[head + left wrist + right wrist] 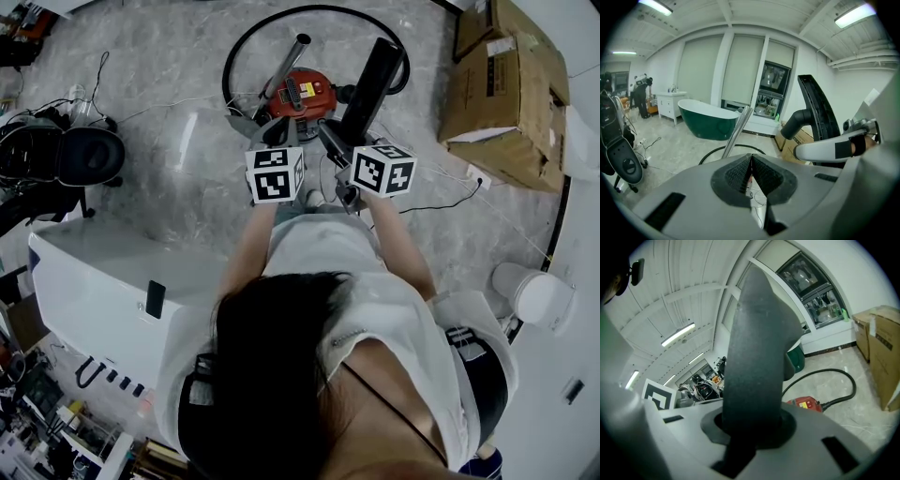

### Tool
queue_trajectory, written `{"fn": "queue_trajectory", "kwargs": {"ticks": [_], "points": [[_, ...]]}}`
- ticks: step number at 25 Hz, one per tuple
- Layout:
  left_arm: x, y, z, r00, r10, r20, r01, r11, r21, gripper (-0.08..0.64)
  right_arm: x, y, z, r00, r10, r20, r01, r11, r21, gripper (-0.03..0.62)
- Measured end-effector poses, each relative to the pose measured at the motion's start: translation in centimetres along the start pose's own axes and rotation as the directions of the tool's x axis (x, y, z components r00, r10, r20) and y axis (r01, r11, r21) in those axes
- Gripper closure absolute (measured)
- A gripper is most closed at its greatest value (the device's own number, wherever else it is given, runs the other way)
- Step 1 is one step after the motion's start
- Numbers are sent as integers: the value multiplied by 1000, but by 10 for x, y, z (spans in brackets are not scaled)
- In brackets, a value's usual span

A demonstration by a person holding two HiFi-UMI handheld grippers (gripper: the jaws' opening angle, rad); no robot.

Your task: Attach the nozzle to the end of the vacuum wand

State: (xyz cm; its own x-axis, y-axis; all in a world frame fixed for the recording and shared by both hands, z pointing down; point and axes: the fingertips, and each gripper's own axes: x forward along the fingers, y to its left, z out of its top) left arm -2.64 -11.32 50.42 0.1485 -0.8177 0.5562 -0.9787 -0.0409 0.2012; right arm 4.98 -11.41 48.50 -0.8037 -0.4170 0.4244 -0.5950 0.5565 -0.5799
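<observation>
My right gripper (339, 142) is shut on a black vacuum nozzle (373, 77), which rises out of the jaws and points away from me. In the right gripper view the nozzle (758, 352) fills the middle, clamped in my right gripper (754, 427). The silver wand (286, 67) slants up from the red vacuum (302, 94) on the floor, its open end to the left of the nozzle. My left gripper (281, 141) hangs short of the wand. My left gripper (751, 161) is shut with nothing between its pads, and the wand (737, 132) stands beyond it, apart.
A black hose (246, 37) loops around the vacuum. Cardboard boxes (502, 84) are stacked at the right. A white cabinet (103, 281) stands at the left, with a black seat (70, 155) above it. A green bathtub (705, 119) stands farther back, and a white bin (534, 295) by my right side.
</observation>
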Motion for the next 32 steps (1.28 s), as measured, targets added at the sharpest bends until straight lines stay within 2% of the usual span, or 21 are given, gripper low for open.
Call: {"fn": "queue_trajectory", "kwargs": {"ticks": [3, 6, 17, 20, 22, 27, 32], "points": [[4, 0, 3, 1000, -15, 1, 15, 1000, 5, 557, 3, -1, 3, 1000, -1, -5, 1, 1000, -5, 520], [8, 2, 4, 999, -38, -5, 38, 999, 7, 557, 5, 0, 6, 1000, 13, -5, -12, 1000, 27, 520], [28, 25, 10, 1000, -17, -11, 17, 1000, 1, 557, 20, -6, 19, 999, 38, 5, -38, 998, 55, 518], [34, 37, 12, 1000, 22, -20, -22, 1000, -2, 557, 26, -5, 23, 999, 44, 5, -44, 998, 54, 518], [38, 41, 16, 1000, 16, -20, -16, 1000, -6, 557, 31, -5, 25, 999, 44, 4, -44, 998, 50, 518], [47, 51, 27, 1000, -3, -10, 3, 1000, -4, 557, 43, 0, 32, 999, 21, -32, -23, 999, -45, 518], [59, 67, 24, 998, 31, -56, -31, 1000, 5, 557, 51, 6, 48, 998, 56, 3, -56, 998, 2, 518]]}}
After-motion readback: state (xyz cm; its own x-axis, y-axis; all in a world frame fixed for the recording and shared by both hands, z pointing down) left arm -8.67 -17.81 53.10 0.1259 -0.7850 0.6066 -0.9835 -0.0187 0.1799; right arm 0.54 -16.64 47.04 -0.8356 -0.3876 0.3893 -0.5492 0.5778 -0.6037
